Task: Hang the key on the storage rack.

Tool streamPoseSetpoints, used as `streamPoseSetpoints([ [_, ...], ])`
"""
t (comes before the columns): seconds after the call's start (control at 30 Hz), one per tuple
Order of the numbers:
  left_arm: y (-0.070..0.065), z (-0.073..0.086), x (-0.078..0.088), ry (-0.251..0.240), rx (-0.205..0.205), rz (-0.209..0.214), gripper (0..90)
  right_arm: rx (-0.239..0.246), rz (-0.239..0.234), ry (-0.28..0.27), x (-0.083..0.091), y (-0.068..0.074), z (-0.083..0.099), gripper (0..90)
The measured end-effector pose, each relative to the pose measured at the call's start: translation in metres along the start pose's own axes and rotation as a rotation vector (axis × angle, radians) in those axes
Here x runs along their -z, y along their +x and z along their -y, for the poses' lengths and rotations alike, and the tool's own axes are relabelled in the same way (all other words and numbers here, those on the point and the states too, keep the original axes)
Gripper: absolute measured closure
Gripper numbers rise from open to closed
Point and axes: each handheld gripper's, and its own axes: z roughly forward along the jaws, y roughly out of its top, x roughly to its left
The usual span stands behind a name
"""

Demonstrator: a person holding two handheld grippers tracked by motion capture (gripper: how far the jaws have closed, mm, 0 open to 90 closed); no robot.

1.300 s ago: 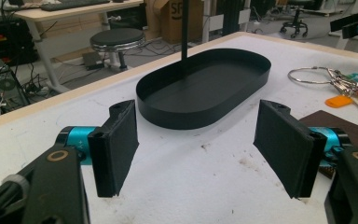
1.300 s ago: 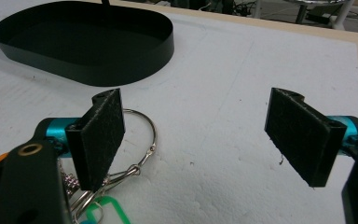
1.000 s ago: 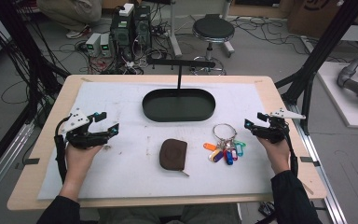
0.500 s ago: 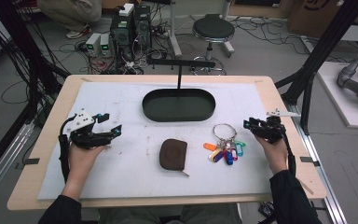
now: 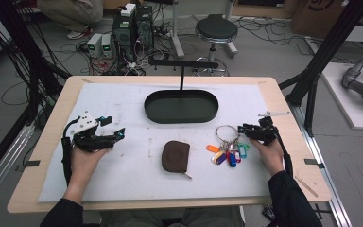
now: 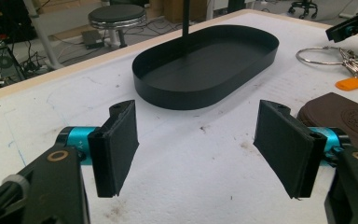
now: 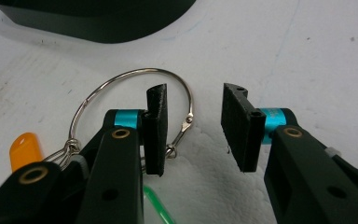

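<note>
A silver key ring (image 5: 226,132) with several coloured key tags (image 5: 227,154) lies on the white mat, right of a brown zip pouch (image 5: 176,156). My right gripper (image 5: 242,128) is open at the ring's right edge. In the right gripper view the right gripper (image 7: 192,112) straddles the ring's wire (image 7: 121,81), one jaw over the ring's inside and one outside it. My left gripper (image 5: 109,134) stands open at the mat's left. In the left gripper view the left gripper (image 6: 196,135) has bare mat between its jaws, with the pouch (image 6: 345,112) to the right.
A black oval tray (image 5: 150,109) with an upright T-shaped stand (image 5: 182,66) sits at the back centre; its wall (image 6: 191,95) is ahead of the left gripper. The ring (image 6: 317,54) and the right gripper (image 6: 352,25) appear at the far right there. The table's edges are near both hands.
My right gripper has moved left and down until its jaws straddle the key ring's right edge. The left gripper has shifted slightly toward the middle and stays open.
</note>
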Motion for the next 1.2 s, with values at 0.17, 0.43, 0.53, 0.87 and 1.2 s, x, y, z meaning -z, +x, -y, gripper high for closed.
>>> streamPoseSetpoints([
  [0.17, -0.001, 0.000, 0.000, 0.004, -0.006, 0.005, 30.0, 0.009, 0.018, 0.047, -0.009, 0.005, -0.002, 62.9],
  [0.43, -0.002, 0.001, -0.003, 0.015, -0.004, 0.006, 30.0, 0.038, 0.044, 0.087, -0.015, 0.008, -0.002, 68.9],
  [0.53, -0.003, 0.001, -0.003, 0.019, -0.006, 0.007, 30.0, 0.039, 0.036, 0.090, -0.015, 0.009, -0.002, 73.4],
  [0.87, -0.006, 0.001, -0.007, 0.025, -0.010, 0.014, 30.0, 0.048, 0.055, 0.095, -0.016, 0.009, -0.002, 78.4],
  [1.2, -0.012, 0.000, -0.011, 0.037, -0.018, 0.024, 30.0, 0.108, 0.117, 0.104, -0.017, 0.016, -0.004, 86.1],
])
